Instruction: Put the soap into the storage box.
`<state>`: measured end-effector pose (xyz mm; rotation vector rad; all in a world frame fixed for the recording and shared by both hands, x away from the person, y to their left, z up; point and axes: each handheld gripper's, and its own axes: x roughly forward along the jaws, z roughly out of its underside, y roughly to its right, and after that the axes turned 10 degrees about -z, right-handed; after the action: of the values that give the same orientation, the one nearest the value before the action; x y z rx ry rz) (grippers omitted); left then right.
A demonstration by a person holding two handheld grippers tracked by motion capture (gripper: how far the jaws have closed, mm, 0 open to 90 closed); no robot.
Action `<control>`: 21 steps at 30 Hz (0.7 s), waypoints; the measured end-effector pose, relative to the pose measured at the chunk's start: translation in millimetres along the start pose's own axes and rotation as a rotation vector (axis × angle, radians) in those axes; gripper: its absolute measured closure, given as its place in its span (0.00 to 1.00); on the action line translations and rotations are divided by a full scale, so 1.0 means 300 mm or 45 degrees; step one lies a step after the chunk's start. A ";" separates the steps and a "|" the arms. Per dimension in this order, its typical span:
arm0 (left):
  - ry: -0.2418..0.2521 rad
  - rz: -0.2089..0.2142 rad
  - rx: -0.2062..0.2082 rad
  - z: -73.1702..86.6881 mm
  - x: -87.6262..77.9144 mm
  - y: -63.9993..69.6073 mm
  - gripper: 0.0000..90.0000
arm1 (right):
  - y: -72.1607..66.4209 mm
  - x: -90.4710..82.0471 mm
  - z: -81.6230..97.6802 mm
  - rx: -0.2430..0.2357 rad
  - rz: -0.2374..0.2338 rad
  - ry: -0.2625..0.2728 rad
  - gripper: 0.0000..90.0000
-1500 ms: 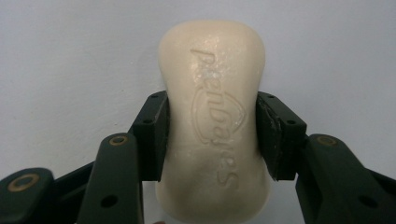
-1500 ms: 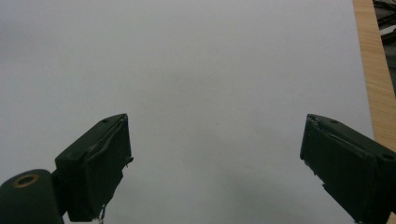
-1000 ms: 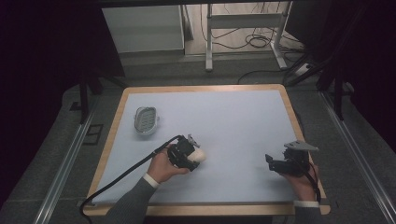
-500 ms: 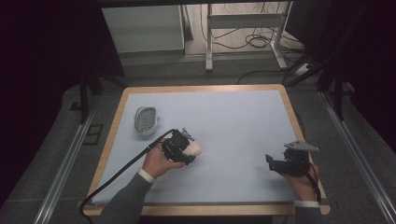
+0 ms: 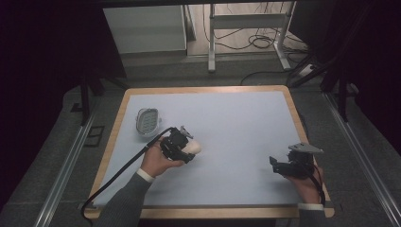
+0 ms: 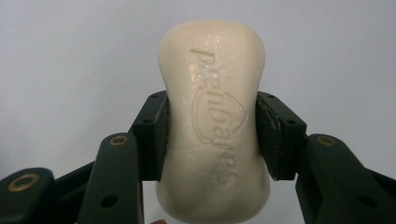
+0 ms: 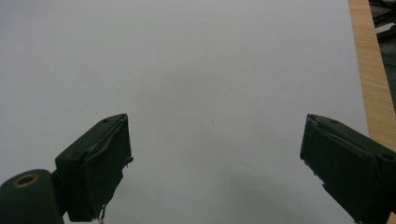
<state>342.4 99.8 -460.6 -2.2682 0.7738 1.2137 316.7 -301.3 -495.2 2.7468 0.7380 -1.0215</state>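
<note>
We see the left tongs point(image 5: 185, 145) pinching a cream bar of soap point(image 6: 215, 126), the two black jaws pressed against its narrowed waist on either side, as the left gripper view shows plainly. Embossed lettering runs along the bar's upper face, and the bar sticks out well beyond the jaw tips toward the pale surface of the bench point(image 5: 236, 113). In the high view the soap point(image 5: 194, 147) shows as a small pale lump at the front of the left tongs, held by the person's left hand point(image 5: 158, 163), with a black cable trailing back from it toward the near edge of the bench. Just beyond and to the left of the left tongs lies a small grey-white oval dish point(image 5: 147, 121), perhaps a soap holder with a ridged inside, though at this distance we cannot tell for sure. The right tongs point(image 7: 215, 163) stand spread wide, with bare bench between the jaws and the wooden rim of the bench off to their right. In the high view we find the right tongs point(image 5: 275, 164) well apart from the left ones, near the bench's right edge.
</note>
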 end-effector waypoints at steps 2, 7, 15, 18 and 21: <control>0.001 -0.003 -0.001 0.000 -0.003 -0.006 0.55 | 0.000 0.000 0.000 0.000 0.001 0.000 0.09; 0.006 -0.018 -0.006 0.000 -0.014 -0.024 0.55 | 0.001 0.001 0.001 0.002 0.004 0.000 0.09; 0.019 -0.035 -0.030 -0.002 -0.030 -0.054 0.55 | 0.001 0.000 0.000 0.001 0.004 -0.001 0.09; 0.020 -0.043 -0.037 -0.002 -0.036 -0.066 0.55 | 0.000 -0.001 0.000 0.002 0.005 0.005 0.09; 0.022 -0.049 -0.044 -0.001 -0.043 -0.077 0.55 | 0.001 -0.002 0.000 0.005 0.006 0.008 0.09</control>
<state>351.9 120.0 -446.5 -2.3138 0.7173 1.2003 316.5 -301.9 -494.7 2.7546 0.7309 -1.0152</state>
